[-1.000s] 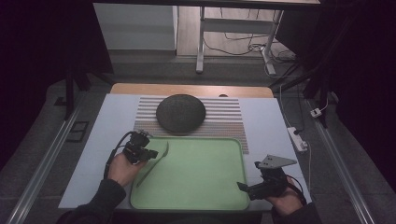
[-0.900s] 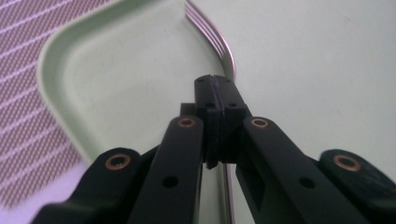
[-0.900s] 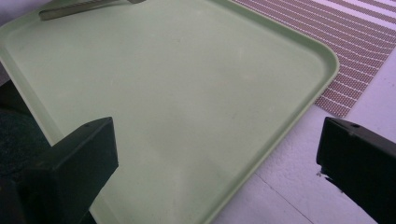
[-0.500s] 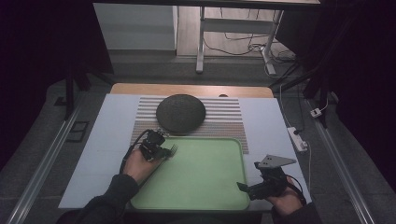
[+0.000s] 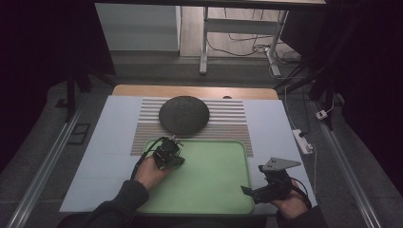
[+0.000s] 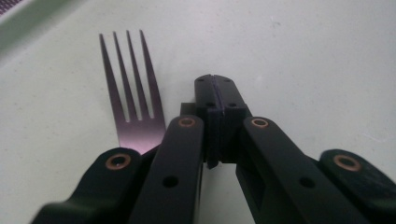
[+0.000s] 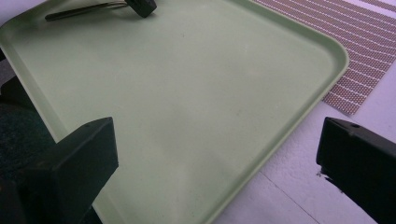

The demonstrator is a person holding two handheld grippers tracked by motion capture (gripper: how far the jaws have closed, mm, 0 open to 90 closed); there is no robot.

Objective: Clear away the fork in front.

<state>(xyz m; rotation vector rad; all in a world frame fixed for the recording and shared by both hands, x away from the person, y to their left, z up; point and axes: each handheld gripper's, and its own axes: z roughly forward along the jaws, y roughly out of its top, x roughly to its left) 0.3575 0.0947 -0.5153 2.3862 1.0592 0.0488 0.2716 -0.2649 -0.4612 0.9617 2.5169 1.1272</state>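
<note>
A metal fork (image 6: 133,93) lies flat on the pale green tray (image 5: 214,190), tines pointing away from the left gripper view's camera. My left gripper (image 5: 175,145) is over the tray's far left corner, its jaws pressed together (image 6: 215,81) just right of the tines. The fork's handle runs back under the gripper's left arm and is hidden there. In the right gripper view the fork (image 7: 84,11) rests on the tray (image 7: 187,70) beside the left gripper's tip (image 7: 142,5). My right gripper (image 5: 244,190) is open wide (image 7: 217,135) at the tray's near right corner, holding nothing.
A dark round plate (image 5: 184,114) sits on a striped placemat (image 5: 228,126) behind the tray. The mat's corner (image 7: 355,46) shows past the tray's rim. A pale blue cover (image 5: 104,156) spreads over the table. A power strip (image 5: 302,141) lies off its right edge.
My left gripper moved right from beside the tray to over its far left corner, bringing the fork along. The right gripper has stayed put.
</note>
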